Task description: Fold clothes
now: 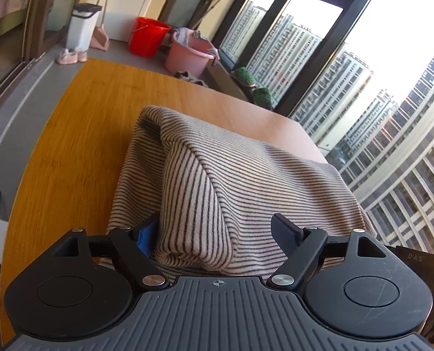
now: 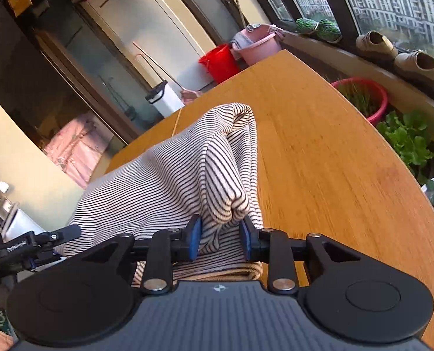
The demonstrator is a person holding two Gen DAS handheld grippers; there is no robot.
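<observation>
A beige garment with thin black stripes (image 1: 217, 175) lies folded on the wooden table (image 1: 85, 122). In the left wrist view my left gripper (image 1: 217, 234) stands wide open, with a raised fold of the garment between its fingers; the fingers do not press it. In the right wrist view my right gripper (image 2: 220, 235) is shut on a bunched fold of the same striped garment (image 2: 170, 175) and holds it lifted above the table (image 2: 334, 152). The left gripper's body shows at the left edge of the right wrist view (image 2: 29, 248).
A red bucket (image 1: 146, 36), a pink bucket (image 1: 187, 52) and a white bin (image 1: 82, 26) stand on the floor beyond the table. A window sill with shoes (image 2: 392, 49) and potted plants (image 2: 407, 137) runs along the right side of the table.
</observation>
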